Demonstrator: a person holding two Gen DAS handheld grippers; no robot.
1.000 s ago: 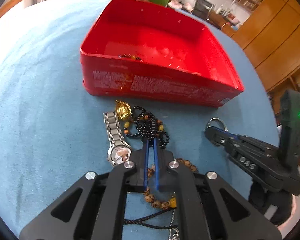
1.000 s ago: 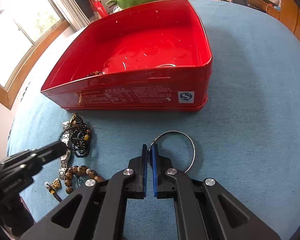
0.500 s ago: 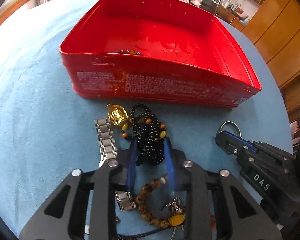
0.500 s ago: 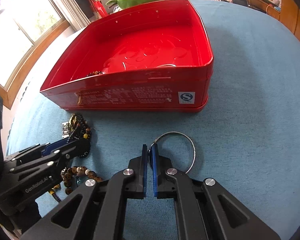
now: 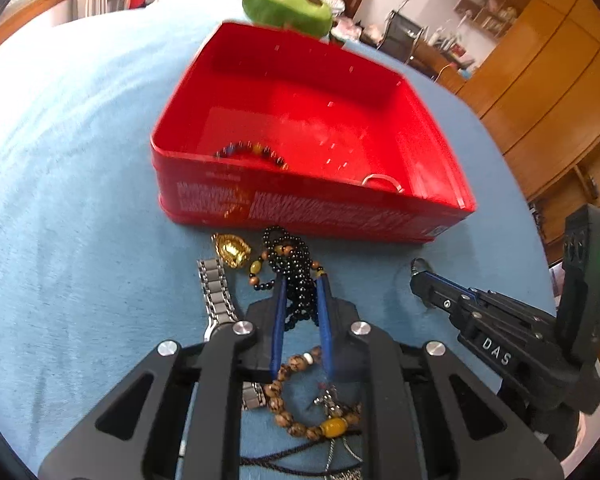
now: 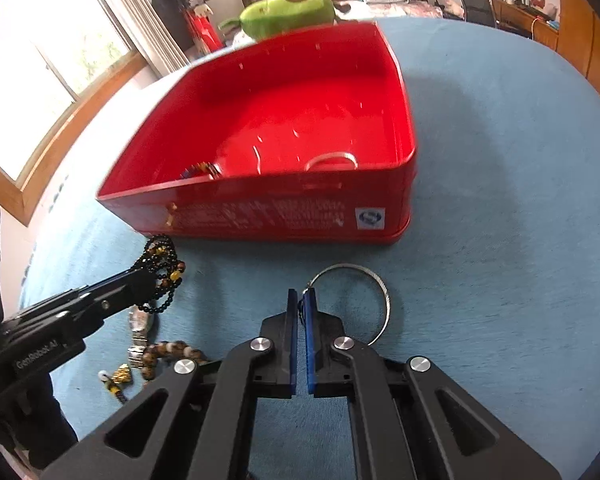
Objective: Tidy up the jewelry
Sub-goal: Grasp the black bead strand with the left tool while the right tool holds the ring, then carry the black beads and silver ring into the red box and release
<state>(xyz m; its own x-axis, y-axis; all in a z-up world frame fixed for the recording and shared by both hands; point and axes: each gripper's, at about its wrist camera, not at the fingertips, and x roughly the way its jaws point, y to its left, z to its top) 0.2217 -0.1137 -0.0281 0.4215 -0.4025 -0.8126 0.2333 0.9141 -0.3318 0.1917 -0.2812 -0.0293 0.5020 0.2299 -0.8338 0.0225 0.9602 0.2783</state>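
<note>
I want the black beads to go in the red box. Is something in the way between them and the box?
Only the box's own front wall. The black beads, gripped between the left claw's fingers, must rise over it. The blue cloth between them is bare; the gold charm lies off to the left.

Ahead of me the tin [image 5: 312, 208] sits on the desk [image 5: 80, 200], a bracelet [image 5: 252, 152] and ring [image 5: 382, 182] inside. Before it lie the beads [image 5: 296, 276], with the watch [image 5: 216, 292] to their left and the bangle [image 6: 352, 300] to their right.
</note>
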